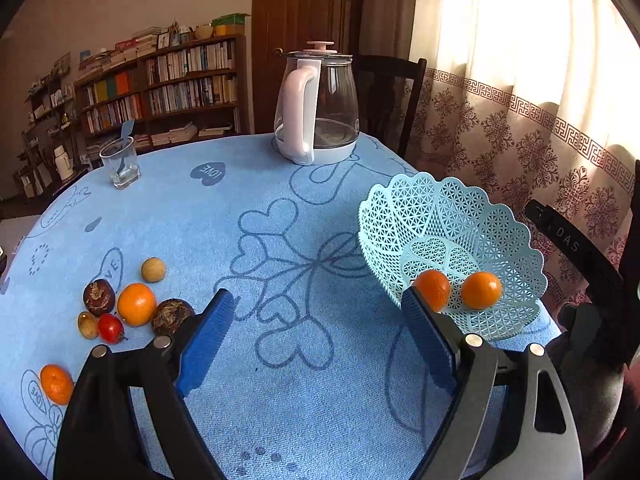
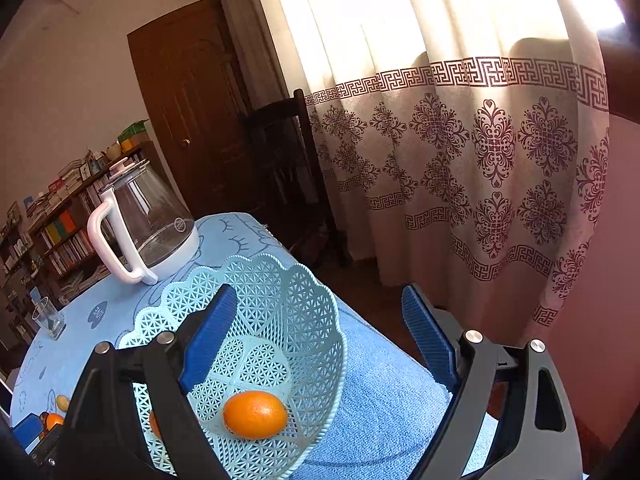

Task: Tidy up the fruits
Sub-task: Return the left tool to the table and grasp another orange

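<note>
Blue heart-print tablecloth [image 1: 304, 208], kettle [image 1: 316, 108] at far edge, bookshelf [image 1: 160, 88] behind (curtain [image 2: 460, 160] backlit). Left gripper [image 1: 316, 308], right gripper [image 2: 320, 304]: both released, empty.

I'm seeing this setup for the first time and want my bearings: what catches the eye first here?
The pale blue lattice basket at the table's right edge stands out, with two oranges already inside. At the left lies a cluster of loose fruit on the blue tablecloth, and a glass kettle with a pink handle stands at the far side. Both grippers, left and right, are open and empty.
</note>
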The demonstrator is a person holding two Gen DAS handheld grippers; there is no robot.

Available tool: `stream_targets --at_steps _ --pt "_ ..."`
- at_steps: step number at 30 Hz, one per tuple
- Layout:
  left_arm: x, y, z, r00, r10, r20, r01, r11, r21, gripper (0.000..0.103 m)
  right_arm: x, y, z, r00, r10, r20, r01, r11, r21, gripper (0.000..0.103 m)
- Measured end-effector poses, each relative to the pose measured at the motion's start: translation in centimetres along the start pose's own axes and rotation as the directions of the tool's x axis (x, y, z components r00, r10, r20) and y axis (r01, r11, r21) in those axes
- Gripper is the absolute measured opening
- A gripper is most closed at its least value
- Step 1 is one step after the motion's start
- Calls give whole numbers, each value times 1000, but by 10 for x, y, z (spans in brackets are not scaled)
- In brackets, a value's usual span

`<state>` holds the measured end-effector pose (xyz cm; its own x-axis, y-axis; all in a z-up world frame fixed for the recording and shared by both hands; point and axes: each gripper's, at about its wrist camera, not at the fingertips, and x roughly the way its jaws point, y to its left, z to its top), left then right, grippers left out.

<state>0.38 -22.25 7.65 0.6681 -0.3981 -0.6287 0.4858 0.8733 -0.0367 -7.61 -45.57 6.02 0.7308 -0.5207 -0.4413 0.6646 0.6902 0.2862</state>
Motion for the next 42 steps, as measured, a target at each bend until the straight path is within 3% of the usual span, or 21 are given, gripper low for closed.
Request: stream_targets --at_steps 6,12,21,27,30,35,42 --pt "-26 35 -12 999 46 20 -44 996 -75 85 -11 9 -2 998 -4 56 7 999 -54 86" --pt "-66 88 -30 986 158 60 -147 976 -164 85 -20 13 -3 995 -15 99 23 997 -79 87" --pt "-105 173 -64 939 343 41 -320 908 -269 85 -27 9 -3 989 -57 137 66 996 -63 87" --pt "-112 216 -87 905 425 22 -395 858 -330 85 -35 16 -8 982 -78 173 94 992 -89 87" --pt "-105 229 -98 896 444 2 -419 848 -325 85 -38 18 -11 978 -95 185 114 989 -95 87" --pt "-86 232 -106 925 377 -49 -375 885 -277 85 -41 20 -13 974 -115 197 137 986 -99 87" --pt "-68 225 -100 948 307 -77 -317 916 -248 80 -38 24 -15 977 -102 185 126 985 -120 87"
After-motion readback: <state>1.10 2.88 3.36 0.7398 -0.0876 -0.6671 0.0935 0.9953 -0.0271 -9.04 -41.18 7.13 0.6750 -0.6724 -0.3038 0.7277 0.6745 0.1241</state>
